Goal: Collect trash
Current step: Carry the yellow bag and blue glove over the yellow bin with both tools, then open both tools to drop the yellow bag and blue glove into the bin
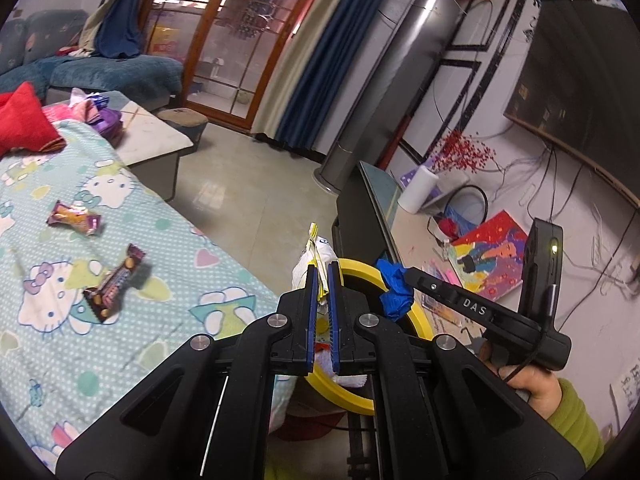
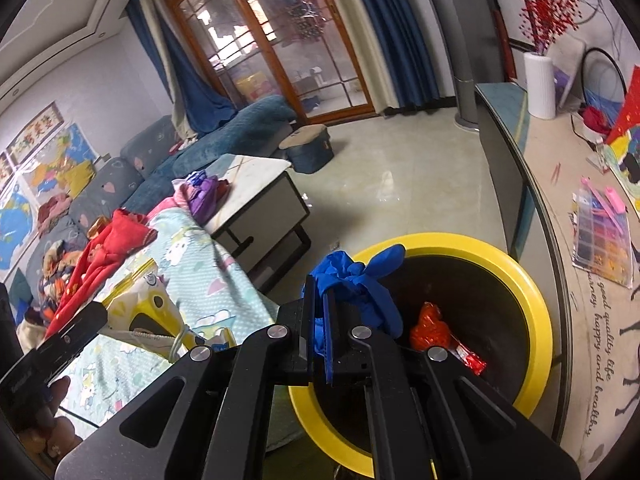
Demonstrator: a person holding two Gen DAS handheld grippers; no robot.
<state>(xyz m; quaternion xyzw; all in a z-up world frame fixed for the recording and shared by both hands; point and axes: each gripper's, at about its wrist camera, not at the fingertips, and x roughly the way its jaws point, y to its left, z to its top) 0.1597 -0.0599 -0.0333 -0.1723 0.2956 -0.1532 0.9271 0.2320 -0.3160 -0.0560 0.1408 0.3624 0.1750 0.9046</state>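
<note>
Yellow plastic rims the round trash bin [image 2: 536,308], which fills the lower right of the right wrist view; its dark inside holds a crumpled red wrapper [image 2: 434,328]. The right tongs [image 2: 320,308] are clamped narrow on a bunched blue glove [image 2: 360,284], which hangs at the bin's near-left rim, partly over the opening.

In the left wrist view the left tongs [image 1: 323,280] sit at lower centre, pinched tight on a white and yellow snack bag [image 1: 316,256] that sticks up above the blue pads [image 1: 313,292]. Behind them a part of the bin's yellow ring [image 1: 360,268] shows, with the blue glove [image 1: 394,288] at its upper right and the right tongs' black handle running to a hand [image 1: 528,384] in a green sleeve [image 1: 576,424] at lower right.

Two more wrappers lie on the Hello Kitty sheet [image 1: 168,240] in the left half of that view: a purple and orange one [image 1: 74,218] higher up, and a dark chocolate-bar wrapper [image 1: 114,284] below it, well apart from the bin. A red cloth [image 1: 24,120] rests at the far left edge. On the cluttered worktop [image 1: 416,224] at the right stands a white vase [image 1: 418,190] with red berry sprigs.
</note>
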